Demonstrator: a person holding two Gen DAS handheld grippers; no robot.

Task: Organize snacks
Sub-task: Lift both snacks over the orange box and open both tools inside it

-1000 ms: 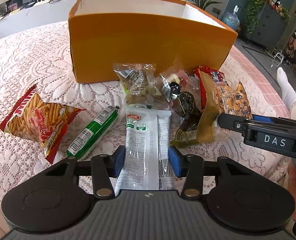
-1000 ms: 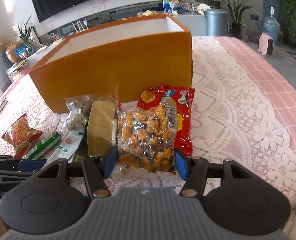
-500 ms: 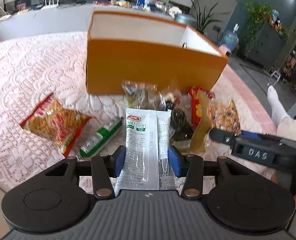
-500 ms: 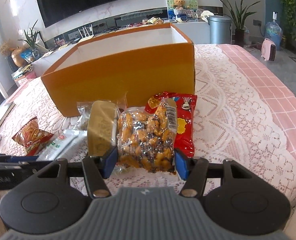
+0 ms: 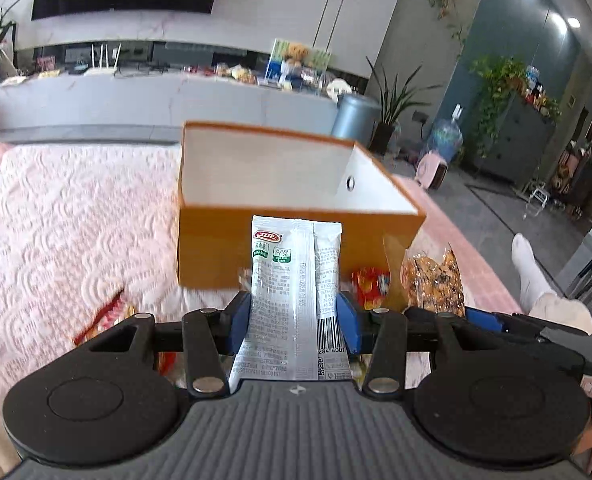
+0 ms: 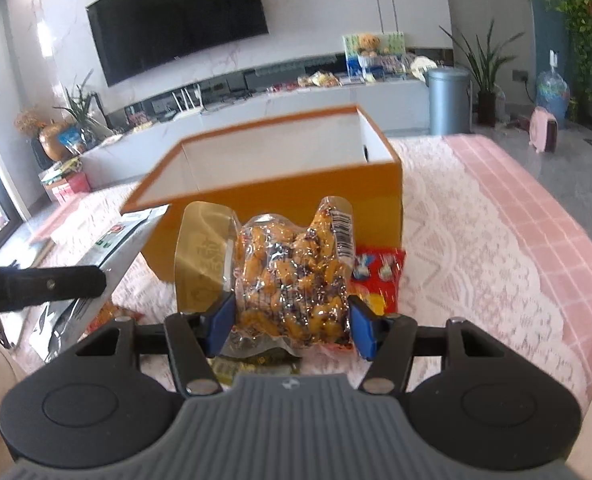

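Two packets held above the lace cloth, short of the box

The left gripper (image 5: 293, 316) is clenched on a flat, white, slick sachet (image 5: 296, 280) that stands upright between its blue pads; the right gripper (image 6: 291, 322) grasps a lumpy clear bag of orange nuts (image 6: 293, 276), with a stiff gold pouch (image 6: 203, 256) pressed against its left side. Both sit in front of the orange box (image 6: 279, 196), a rigid cardboard carton with white inner walls that is open on top. The risks, as I judge them: the smooth film may slide out of the pads, the sachet's tall floppy end may catch the near rim, and the gold pouch, whose grip I cannot confirm, may drop off. A red packet (image 6: 376, 276) lies on the cloth (image 6: 476, 264) at the box's foot.
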